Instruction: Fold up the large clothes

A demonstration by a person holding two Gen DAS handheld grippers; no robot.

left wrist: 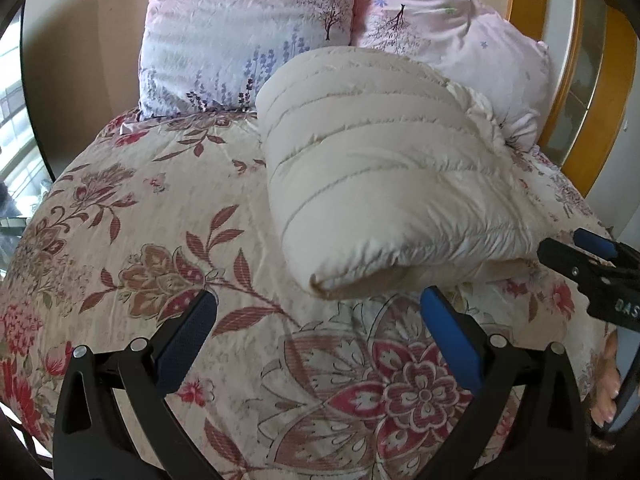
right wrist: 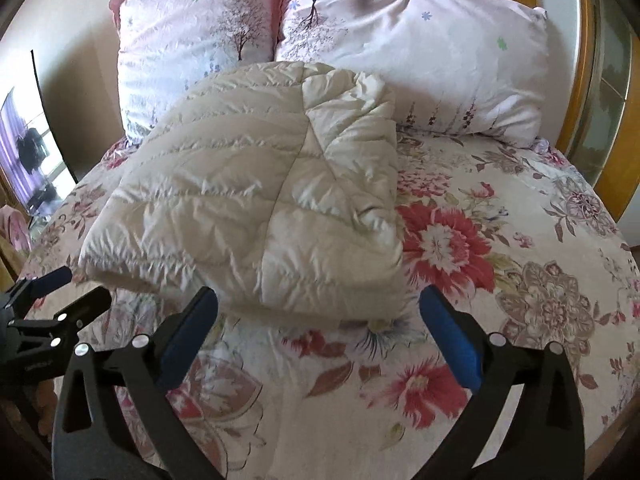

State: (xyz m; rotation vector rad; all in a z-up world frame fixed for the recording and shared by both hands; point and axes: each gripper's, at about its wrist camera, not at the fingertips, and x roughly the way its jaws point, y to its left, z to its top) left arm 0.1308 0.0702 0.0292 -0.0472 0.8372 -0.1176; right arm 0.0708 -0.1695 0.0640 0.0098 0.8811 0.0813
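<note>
jacket: cream quilted puffer [left wrist: 372, 168] [right wrist: 256, 200], folded into a thick bundle, lying on the bed. Rounded fold edge faces the near side; layered edges show at that near end.
jacket position: mid-bed, its far end up against the pillows. In the left wrist view it sits right of centre; in the right wrist view left of centre.
left gripper: [left wrist: 316, 312] jaws spread wide, nothing between the blue pads. Hangs over bare bedspread just near of the jacket's near edge, not touching it.
right gripper: [right wrist: 318, 308] jaws at full spread, nothing clamped. The jacket's near edge lies just beyond the gap between the tips; pads clear of the fabric.
cross-check: right gripper also shows at the right edge of the left wrist view [left wrist: 576, 248], tips just beside the jacket's right near corner; contact there cannot be told. Left gripper shows at the left edge of the right wrist view [right wrist: 76, 288], jaws parted, near the jacket's left near corner.
bedspread: [left wrist: 160, 208] [right wrist: 500, 240] cream with red and brown flower print, covers the whole bed under the jacket.
pillows: two pale pink ones, tree and flower print, propped at the far end: left pillow [left wrist: 240, 28] [right wrist: 192, 48], right pillow [left wrist: 460, 40] [right wrist: 420, 52].
headboard: yellow wood [left wrist: 600, 92] [right wrist: 568, 80], far right behind the pillows.
person: fingers [left wrist: 606, 380] at the right edge of the left wrist view, below the right gripper.
</note>
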